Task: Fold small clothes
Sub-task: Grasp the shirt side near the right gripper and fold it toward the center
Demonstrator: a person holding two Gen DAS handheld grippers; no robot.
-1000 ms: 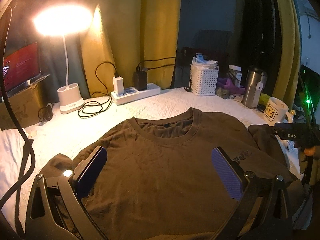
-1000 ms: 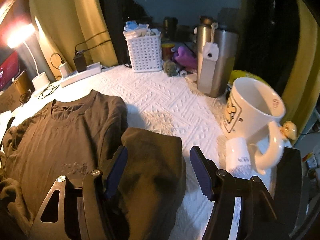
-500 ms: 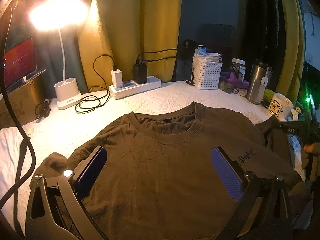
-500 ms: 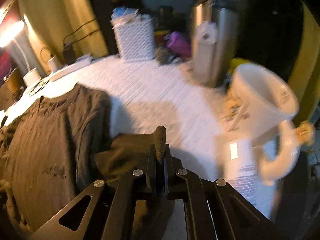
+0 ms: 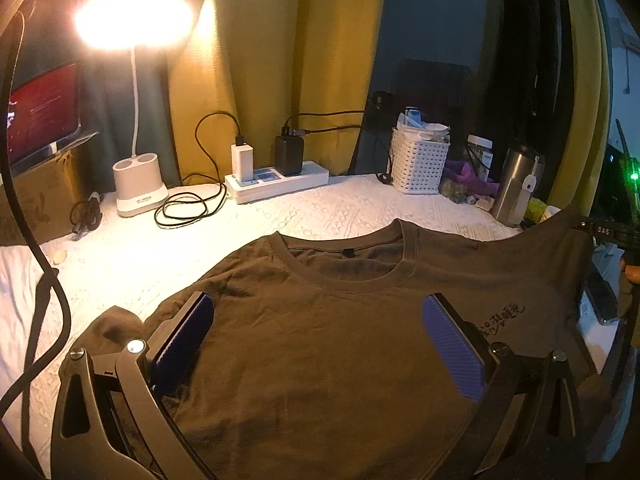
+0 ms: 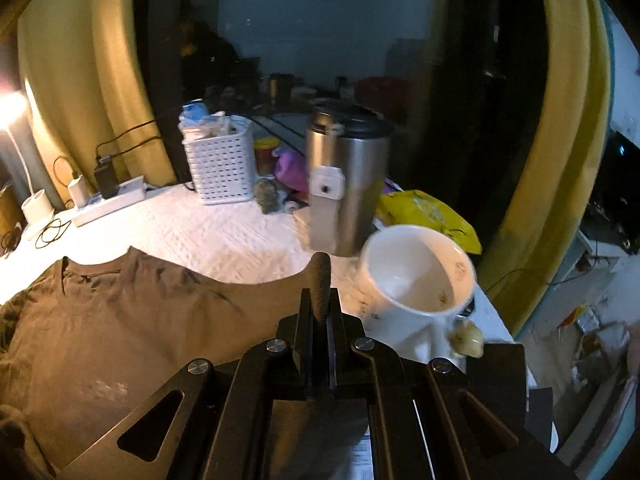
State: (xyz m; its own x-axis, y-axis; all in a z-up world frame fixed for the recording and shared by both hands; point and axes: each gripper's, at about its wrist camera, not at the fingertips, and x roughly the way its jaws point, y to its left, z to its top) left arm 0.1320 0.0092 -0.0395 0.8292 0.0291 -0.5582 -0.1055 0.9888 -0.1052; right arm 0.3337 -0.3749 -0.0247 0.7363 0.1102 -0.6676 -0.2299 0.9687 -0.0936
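A dark brown T-shirt (image 5: 328, 320) lies front up on the white textured cloth, collar toward the far side. My left gripper (image 5: 318, 332) is open and hovers over the shirt's chest, its blue pads wide apart. My right gripper (image 6: 320, 304) is shut on the shirt's right sleeve (image 6: 321, 276) and holds it raised and stretched out to the right. The right gripper also shows in the left wrist view (image 5: 600, 230) at the far right, pinching the lifted sleeve. The shirt's left sleeve (image 5: 116, 326) lies crumpled on the cloth.
A white mug (image 6: 416, 276) stands right beside my right gripper, a steel tumbler (image 6: 346, 184) behind it. A white basket (image 5: 418, 166), power strip (image 5: 276, 182) with chargers and cables, and a lit desk lamp (image 5: 138, 188) line the far edge. A cardboard box (image 5: 36, 196) sits left.
My right gripper closed on the right sleeve, then lifted it up and out to the right, unfolding it. The left gripper stayed open over the chest.
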